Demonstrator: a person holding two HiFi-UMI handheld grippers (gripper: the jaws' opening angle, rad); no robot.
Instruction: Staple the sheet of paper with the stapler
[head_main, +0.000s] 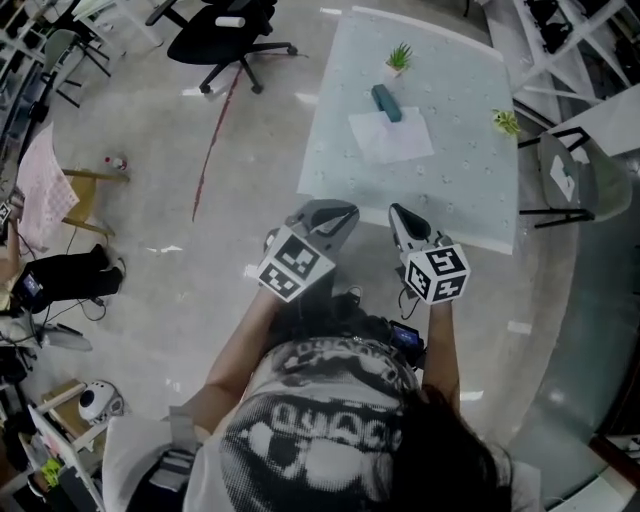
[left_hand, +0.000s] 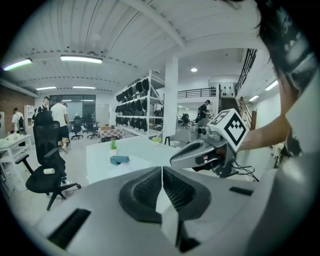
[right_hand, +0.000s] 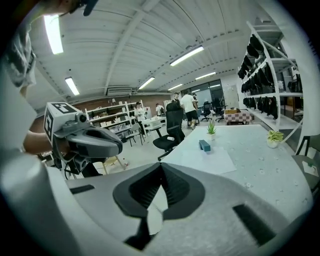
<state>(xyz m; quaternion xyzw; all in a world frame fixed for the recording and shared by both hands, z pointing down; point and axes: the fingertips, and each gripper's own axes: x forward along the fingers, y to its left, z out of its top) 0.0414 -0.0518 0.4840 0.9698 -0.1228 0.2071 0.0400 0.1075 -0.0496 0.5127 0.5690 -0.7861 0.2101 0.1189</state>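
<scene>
A teal stapler (head_main: 386, 102) lies on the far edge of a white sheet of paper (head_main: 390, 136) in the middle of a pale table (head_main: 480, 190). Both show small in the left gripper view as the stapler (left_hand: 119, 160) and in the right gripper view as the stapler (right_hand: 204, 145) on the paper (right_hand: 205, 161). My left gripper (head_main: 333, 212) and right gripper (head_main: 398, 213) hang side by side in the air, short of the table's near edge, both shut with nothing held. In their own views the left gripper (left_hand: 162, 172) and right gripper (right_hand: 161, 170) have pads pressed together.
Two small potted plants (head_main: 399, 58) (head_main: 506, 122) stand on the table. A black office chair (head_main: 226, 35) is at the far left, a grey chair (head_main: 575, 180) at the table's right. Shelving and several people are seen in the background.
</scene>
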